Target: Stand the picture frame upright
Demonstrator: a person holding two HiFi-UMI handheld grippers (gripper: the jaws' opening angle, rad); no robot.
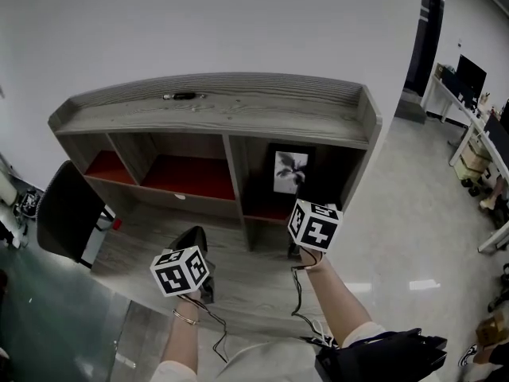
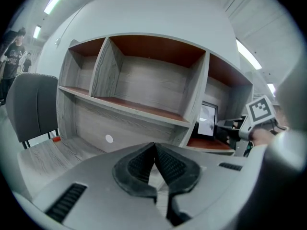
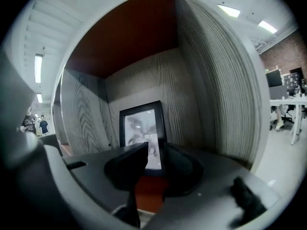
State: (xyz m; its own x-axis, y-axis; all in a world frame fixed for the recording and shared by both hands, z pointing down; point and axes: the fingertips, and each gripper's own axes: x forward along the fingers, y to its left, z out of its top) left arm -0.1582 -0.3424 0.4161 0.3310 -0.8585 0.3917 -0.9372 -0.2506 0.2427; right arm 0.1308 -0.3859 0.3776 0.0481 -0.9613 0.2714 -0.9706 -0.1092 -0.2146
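Picture frame (image 3: 141, 128) upright deep in shelf cubby (image 3: 201, 90); right gripper (image 3: 154, 150) parted just before it, likely leaving frame unaided; left gripper (image 2: 154, 150) closed, empty, kept clear.

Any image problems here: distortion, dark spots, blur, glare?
Head view: sharp, evenly lit, edges mildly bent; the frame sits in a shadowed compartment. Left gripper view: heavy fisheye, black corners, shelf bowed, left gripper soft up close. Right gripper view: same fisheye; compartment dim, small reflections on the frame's glass, ceiling lights blown out.
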